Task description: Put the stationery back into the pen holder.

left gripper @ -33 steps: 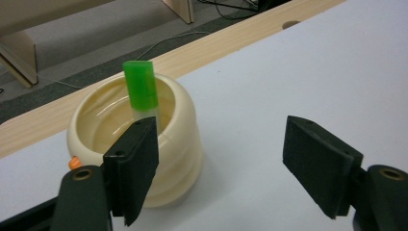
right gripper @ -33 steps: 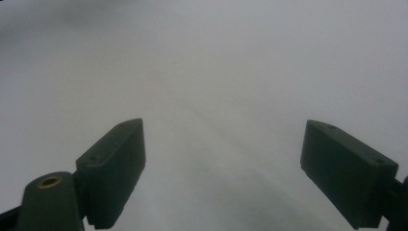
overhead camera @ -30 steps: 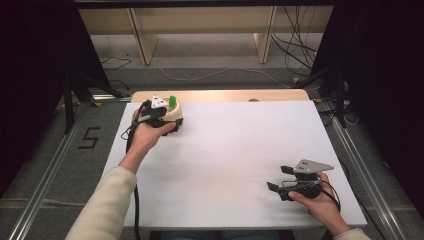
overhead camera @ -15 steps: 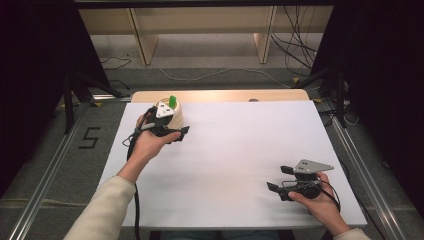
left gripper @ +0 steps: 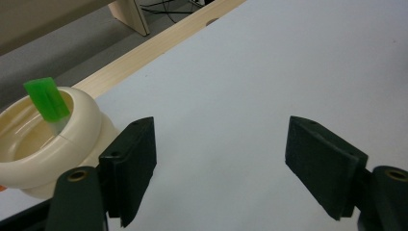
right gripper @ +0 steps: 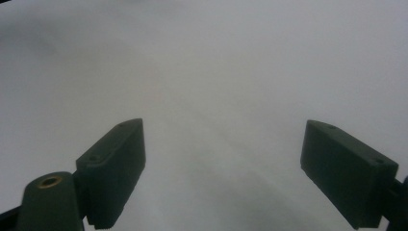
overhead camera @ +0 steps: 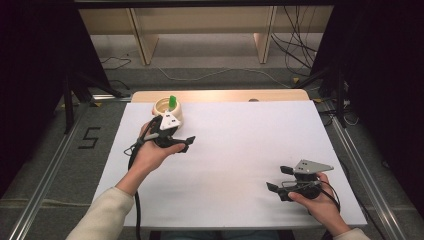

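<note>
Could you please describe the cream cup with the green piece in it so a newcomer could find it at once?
Look at the white table and follow its far edge toward the left corner. There, just beyond the left gripper, stands a round cream cup. A bright green flat piece leans up out of its opening, the one spot of colour on the table.

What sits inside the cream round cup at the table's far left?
A flat bright green stick leans up out of the cream round cup, its top above the rim. Its lower end and the cup's bottom are hidden by the cup's wall.

White table sheet (overhead camera: 235, 165) (wooden far edge (overhead camera: 225, 96))
</note>
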### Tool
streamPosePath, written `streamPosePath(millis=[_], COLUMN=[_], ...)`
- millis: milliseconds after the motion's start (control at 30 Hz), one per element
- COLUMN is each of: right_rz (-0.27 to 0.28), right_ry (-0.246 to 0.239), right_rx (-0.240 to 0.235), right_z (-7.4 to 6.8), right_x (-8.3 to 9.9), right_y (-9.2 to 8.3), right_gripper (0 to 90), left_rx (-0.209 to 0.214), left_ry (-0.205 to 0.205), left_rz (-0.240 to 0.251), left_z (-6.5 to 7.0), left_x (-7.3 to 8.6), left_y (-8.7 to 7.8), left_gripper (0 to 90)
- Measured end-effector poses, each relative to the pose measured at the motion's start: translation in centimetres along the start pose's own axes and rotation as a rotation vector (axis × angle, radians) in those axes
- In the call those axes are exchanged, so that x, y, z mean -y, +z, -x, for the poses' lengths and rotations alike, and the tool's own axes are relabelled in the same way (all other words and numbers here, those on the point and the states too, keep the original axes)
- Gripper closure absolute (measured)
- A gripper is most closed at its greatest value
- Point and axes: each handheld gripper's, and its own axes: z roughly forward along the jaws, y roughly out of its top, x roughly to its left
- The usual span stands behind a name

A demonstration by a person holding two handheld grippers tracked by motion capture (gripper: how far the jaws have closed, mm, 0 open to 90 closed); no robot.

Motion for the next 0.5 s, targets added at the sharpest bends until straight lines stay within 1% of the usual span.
streamPosePath(millis=[67,133,200,233,267,367,500], right_rz=[0.000,-0.001,-0.001,0.000,0.000,0.003,-0.001], right_ry=[0.000,-0.001,0.002,0.001,-0.001,0.002,-0.006], right_rx=[0.000,0.000,-0.001,-0.001,-0.001,-0.004,-0.004], right_z=[0.0,0.0,0.0,-0.1,0.0,-0.1,-0.2], right_x=[0.0,0.0,0.0,0.0,0.0,0.0,0.0], right_y=[0.0,0.0,0.0,0.0,0.0,0.0,0.0], right_gripper=[16.8,16.9,16.8,16.8,16.9,16.8,16.8], left_rx=[0.008,0.007,0.015,0.016,0.017,0.011,0.014], left_ry=[0.004,0.019,0.013,0.016,0.009,0.016,0.010], left_rz=[0.002,0.003,0.007,0.007,0.013,0.016,0.015], left_z=[0.5,0.8,1.2,1.3,1.5,1.8,2.3], left_x=[0.4,0.8,1.3,1.5,1.7,2.3,3.4], left_y=[-0.2,-0.5,-0.8,-0.9,-1.1,-1.6,-2.2], left_gripper=[26.4,26.6,26.7,26.6,26.6,26.6,26.6])
